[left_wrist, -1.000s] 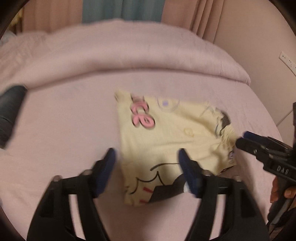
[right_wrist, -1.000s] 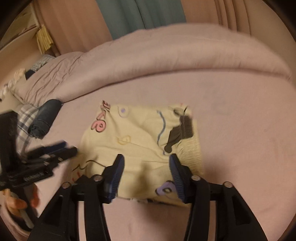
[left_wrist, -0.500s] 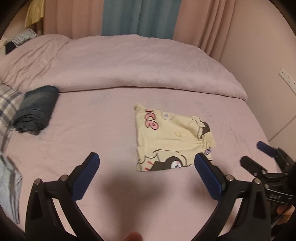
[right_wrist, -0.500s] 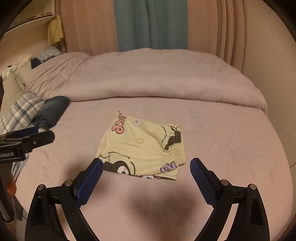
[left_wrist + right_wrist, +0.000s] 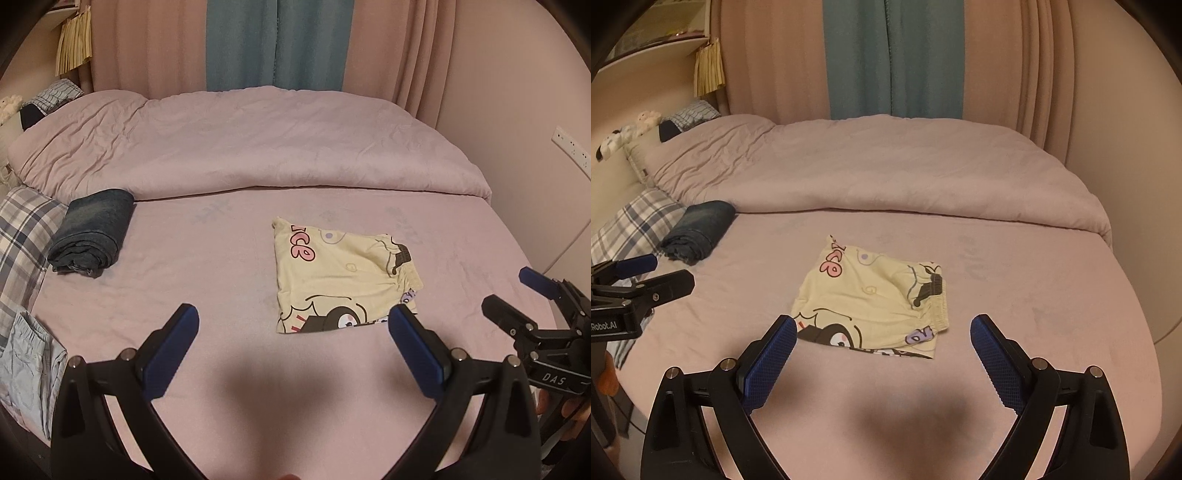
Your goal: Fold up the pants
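The yellow cartoon-print pants [image 5: 340, 277] lie folded into a small flat square on the pink bed sheet [image 5: 221, 266]; they also show in the right wrist view [image 5: 871, 302]. My left gripper [image 5: 295, 321] is open and empty, held back from the pants near the bed's front edge. My right gripper [image 5: 882, 332] is open and empty, also back from the pants. The right gripper shows at the right of the left wrist view [image 5: 517, 295]. The left gripper shows at the left of the right wrist view [image 5: 653, 273].
A rolled dark denim garment [image 5: 92, 232] lies at the left. A plaid cloth [image 5: 22, 229] and a light blue garment [image 5: 26, 362] lie at the left edge. A bunched duvet [image 5: 258, 147] covers the back. A wall stands at the right.
Both grippers have opened wide and pulled back and up from the pants, which now lie folded and free on the bed.
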{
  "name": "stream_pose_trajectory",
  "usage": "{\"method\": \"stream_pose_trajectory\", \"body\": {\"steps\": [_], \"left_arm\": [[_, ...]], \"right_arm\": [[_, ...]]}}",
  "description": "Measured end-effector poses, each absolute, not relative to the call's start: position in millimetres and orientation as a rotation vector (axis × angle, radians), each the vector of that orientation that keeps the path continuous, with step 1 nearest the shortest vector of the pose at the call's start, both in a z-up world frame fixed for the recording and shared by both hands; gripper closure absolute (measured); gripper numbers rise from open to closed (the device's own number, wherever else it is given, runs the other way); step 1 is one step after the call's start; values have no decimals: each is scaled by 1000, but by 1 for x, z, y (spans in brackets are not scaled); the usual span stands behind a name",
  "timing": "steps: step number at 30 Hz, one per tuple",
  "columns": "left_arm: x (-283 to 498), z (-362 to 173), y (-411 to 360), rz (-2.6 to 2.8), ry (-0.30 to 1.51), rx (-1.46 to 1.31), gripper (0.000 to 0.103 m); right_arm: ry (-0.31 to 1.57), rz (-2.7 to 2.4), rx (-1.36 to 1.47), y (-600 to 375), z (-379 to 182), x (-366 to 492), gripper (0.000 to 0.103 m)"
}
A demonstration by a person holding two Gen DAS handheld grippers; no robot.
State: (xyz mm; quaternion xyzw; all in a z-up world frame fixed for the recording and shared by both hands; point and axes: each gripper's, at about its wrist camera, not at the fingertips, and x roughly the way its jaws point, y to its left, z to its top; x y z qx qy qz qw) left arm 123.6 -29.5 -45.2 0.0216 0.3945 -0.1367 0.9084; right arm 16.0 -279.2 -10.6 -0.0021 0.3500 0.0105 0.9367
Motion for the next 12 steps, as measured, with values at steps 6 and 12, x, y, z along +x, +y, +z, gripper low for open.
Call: {"method": "stream_pose_trajectory", "body": {"steps": [6,12], "left_arm": [[121,-45,-35,-284,820,61,0],[119,-45,-40,-278,819,67,0]], "right_arm": [[710,7,-8,-279,-8,13,8],[707,7,-8,-280,-7,13,8]]}}
